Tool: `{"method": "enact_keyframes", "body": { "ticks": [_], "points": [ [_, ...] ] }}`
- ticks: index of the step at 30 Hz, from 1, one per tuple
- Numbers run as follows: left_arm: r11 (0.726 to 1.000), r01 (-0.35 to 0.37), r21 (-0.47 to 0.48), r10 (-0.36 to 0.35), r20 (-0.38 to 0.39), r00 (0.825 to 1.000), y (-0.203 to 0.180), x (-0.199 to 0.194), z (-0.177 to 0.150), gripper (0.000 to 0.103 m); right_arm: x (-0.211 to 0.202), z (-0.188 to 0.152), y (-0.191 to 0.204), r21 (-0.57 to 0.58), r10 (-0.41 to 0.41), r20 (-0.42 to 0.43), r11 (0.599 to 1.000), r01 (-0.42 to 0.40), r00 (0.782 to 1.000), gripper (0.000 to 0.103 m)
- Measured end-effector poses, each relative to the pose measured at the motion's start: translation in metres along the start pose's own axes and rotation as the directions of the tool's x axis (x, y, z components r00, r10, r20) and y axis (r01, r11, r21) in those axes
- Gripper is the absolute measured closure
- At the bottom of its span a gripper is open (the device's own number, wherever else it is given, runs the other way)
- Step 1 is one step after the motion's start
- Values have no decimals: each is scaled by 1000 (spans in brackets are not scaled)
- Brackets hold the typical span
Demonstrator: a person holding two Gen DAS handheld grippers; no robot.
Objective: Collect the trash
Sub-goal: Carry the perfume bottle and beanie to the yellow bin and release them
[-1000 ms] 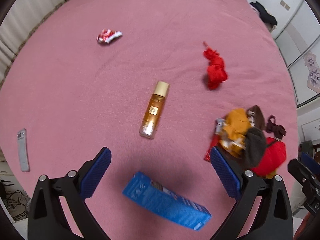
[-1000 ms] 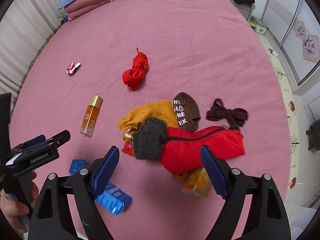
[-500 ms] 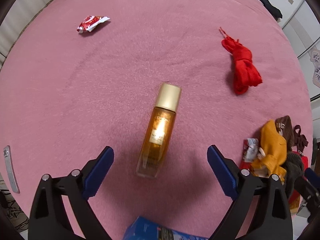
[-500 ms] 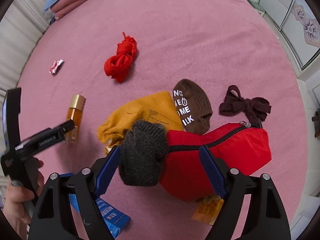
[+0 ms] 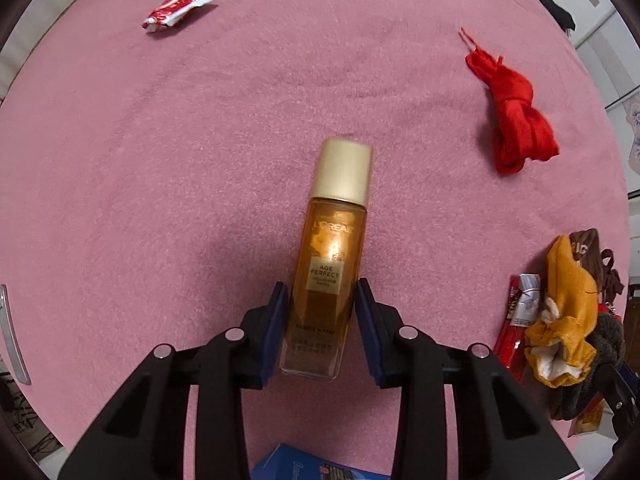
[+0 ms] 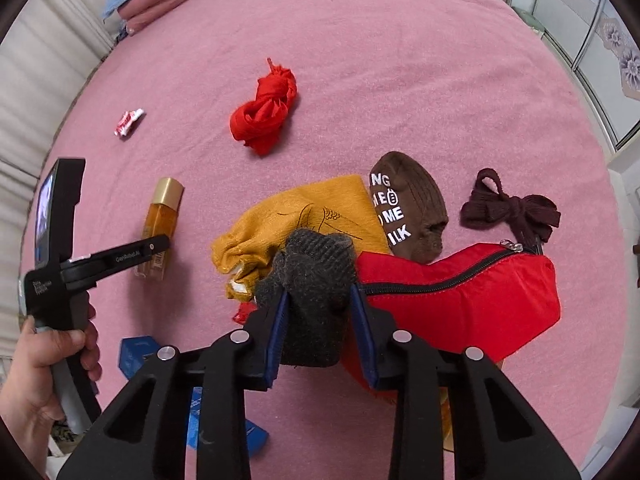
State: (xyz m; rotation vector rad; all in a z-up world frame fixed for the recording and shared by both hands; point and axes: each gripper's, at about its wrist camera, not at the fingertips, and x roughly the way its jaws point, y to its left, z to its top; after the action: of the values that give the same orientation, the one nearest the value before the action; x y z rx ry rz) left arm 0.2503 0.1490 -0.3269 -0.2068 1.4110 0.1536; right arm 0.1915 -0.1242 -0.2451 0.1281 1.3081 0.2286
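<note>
Left wrist: tool (image 5: 322, 332) clamps amber bottle (image 5: 326, 276).

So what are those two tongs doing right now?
Left tongs: just closed on the amber bottle.
Right tongs: just closed on the dark grey knitted piece.

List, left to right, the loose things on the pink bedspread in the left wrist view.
Crumpled red-and-white wrapper → amber glass bottle with gold cap → knotted red fabric bundle → mustard-yellow knitted sock.
</note>
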Motion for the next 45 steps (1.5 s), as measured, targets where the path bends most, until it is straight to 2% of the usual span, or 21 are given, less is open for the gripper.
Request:
{"method": "enact_keyframes", "body": {
  "ticks": [7,9,11,14,19,22,25,33,45],
  "points": [
    [997,77,-11,-77,31,997,-9,-35,-18,71,-25,-7,-9,13,19,16,1000,-19,1000,76],
    [995,98,-7,-98,40,994,-16,-49,-28,71,-33,-10,-12,20,24,17,1000,-24,1000,84],
    [992,124,-2,-124,46,991,-24,-63,-38,72,-43,-15,-17,31,37,13,999,-38,999,85],
    [987,158,15,-159,55,986,-43,-85,-58,72,-56,-23,-24,34,51,16,998,-52,999,93],
    [978,203,47,-206,62,977,-72,-122,-93,72,-87,-38,-43,70,61,43,995,-64,997,93],
    [972,214,98,-221,65,973,-96,-143,-114,72,-108,-49,-56,89,65,59,994,-70,996,93],
    [959,260,115,-267,49,963,-117,-158,-131,72,-131,-62,-77,119,74,72,990,-82,995,93],
    [921,321,219,-330,4,944,-199,-187,-174,72,-179,-89,-139,194,55,112,978,-76,992,94],
    [845,373,384,-365,-95,926,-346,-188,-229,72,-230,-133,-263,336,-13,152,941,-39,988,94]
  ]
}}
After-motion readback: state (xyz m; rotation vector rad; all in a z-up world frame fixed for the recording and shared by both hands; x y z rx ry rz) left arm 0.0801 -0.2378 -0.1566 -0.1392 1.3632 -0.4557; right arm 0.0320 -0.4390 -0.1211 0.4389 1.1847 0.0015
